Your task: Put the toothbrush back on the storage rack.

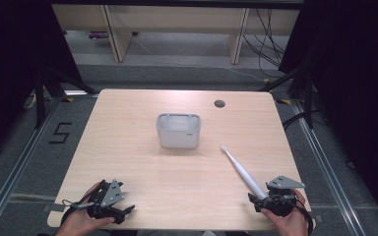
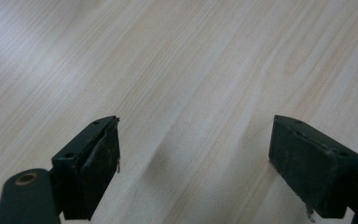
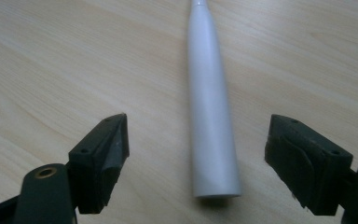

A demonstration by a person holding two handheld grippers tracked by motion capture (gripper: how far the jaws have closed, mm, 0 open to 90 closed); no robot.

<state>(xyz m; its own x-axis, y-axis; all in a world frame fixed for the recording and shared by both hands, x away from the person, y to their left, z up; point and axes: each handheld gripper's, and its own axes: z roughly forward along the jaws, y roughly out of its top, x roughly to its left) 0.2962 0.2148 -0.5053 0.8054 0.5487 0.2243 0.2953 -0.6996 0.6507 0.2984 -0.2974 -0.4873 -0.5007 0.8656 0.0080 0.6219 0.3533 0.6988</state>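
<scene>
On the counter, biggest thing first:
Counter: pale wood, with a small dark grommet hole near its far edge.
Holder: grey compartmented box, upright at the middle, well apart from both hands.
Left gripper: released, jaws spread wide over bare wood at the near left corner, holding nothing.
Right gripper: also released, jaws standing either side of the handle's butt end, neither pad touching it.
Toothbrush: white electric type, lying flat at the near right, its head pointing toward the holder.
Likely step: closing on the handle to lift it.
Risk: the handle is smooth, round and tapered, so a squeeze this close to the butt could let it squirt forward or roll aside.
Second risk: gripped so far back, the long front half may droop and swing, then clip the holder's rim.
</scene>
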